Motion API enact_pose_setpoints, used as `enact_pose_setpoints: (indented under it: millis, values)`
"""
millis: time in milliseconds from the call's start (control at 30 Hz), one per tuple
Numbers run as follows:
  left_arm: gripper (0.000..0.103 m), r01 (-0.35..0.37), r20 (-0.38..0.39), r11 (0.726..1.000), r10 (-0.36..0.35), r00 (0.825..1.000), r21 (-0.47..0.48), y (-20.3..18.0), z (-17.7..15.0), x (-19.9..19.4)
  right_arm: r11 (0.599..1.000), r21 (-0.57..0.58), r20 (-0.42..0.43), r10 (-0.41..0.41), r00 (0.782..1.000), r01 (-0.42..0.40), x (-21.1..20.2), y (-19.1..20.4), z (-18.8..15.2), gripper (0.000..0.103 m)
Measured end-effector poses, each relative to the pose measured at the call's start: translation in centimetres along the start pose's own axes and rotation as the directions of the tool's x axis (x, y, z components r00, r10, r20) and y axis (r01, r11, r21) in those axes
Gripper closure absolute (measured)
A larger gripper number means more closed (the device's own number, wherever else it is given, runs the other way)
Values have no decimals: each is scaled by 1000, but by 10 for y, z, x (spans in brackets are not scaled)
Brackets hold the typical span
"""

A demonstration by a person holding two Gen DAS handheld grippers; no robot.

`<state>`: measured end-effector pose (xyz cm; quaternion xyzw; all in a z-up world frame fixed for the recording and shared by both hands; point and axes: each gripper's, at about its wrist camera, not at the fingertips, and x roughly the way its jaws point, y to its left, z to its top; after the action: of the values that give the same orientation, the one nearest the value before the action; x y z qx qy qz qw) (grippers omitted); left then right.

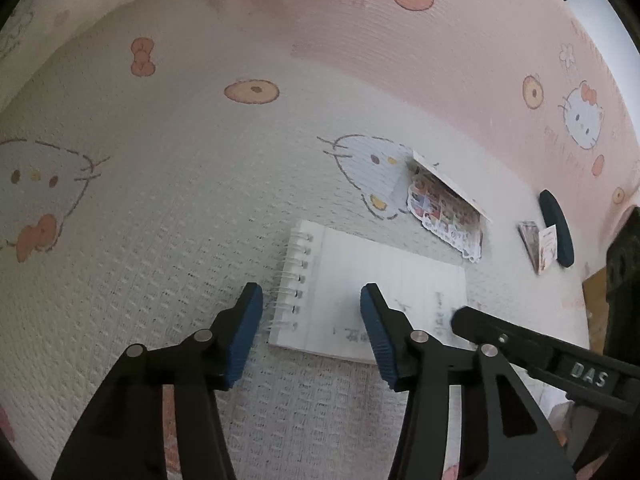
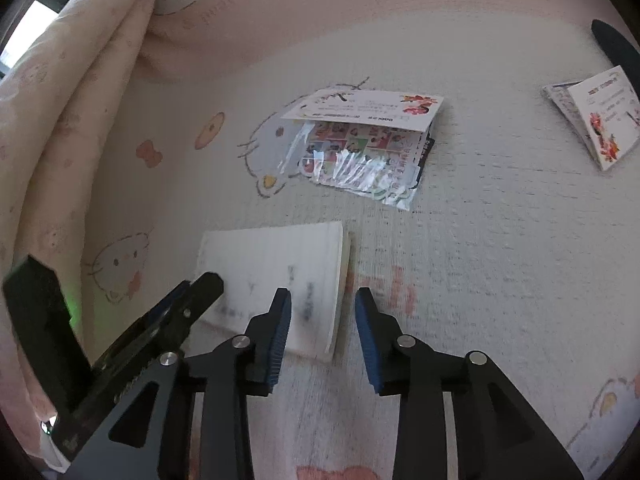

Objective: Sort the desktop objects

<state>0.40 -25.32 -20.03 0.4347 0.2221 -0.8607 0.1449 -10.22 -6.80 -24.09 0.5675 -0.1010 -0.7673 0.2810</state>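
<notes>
A white spiral notebook [image 1: 372, 292] [image 2: 280, 276] lies flat on a cartoon-cat print bedsheet [image 1: 160, 200], faint handwriting on its open page. My left gripper [image 1: 312, 332] hangs over its spiral-bound edge, open, one blue pad outside the coils and the other above the page, with no pad pressing. My right gripper [image 2: 322, 332] is open astride the notebook's opposite edge, one pad over the page and one over the sheet. Each gripper's black finger shows in the other's view, the right gripper [image 1: 520, 344] and the left gripper [image 2: 192, 304].
Beyond the notebook lies a sticker packet [image 1: 444, 208] [image 2: 360, 140] with a white card header. Further right are a smaller card packet [image 1: 540, 248] [image 2: 596, 116] and a dark blue oval object [image 1: 556, 232] [image 2: 616, 48]. A folded cream quilt [image 2: 60, 120] is heaped at the left.
</notes>
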Motion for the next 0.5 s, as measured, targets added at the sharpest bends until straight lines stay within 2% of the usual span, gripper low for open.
enact_pose_setpoints:
  millis: [33,100,233,333,500]
  values:
    - [49,3,1,1000,-3,1000,-5,0,0,0,1000,6,5,3,1000,-3,2,0,0,73]
    - [58,7,3,1000,-7,1000,-13,0,-1,0,1000,-5,9,-9,1000,9,5,3,0,73]
    - [61,7,0,998,-7,1000,-60,1,-3,-1,990,-118,-8,-73,997,72,-21,-3,-16,72]
    - [66,20,-10,996,-21,1000,-85,-1,-5,-3,986,-137,-17,-98,995,94,-25,-3,-16,73]
    - [67,59,-47,997,-61,997,-42,-36,-17,0,983,-129,-1,-135,991,134,-45,-23,-20,75]
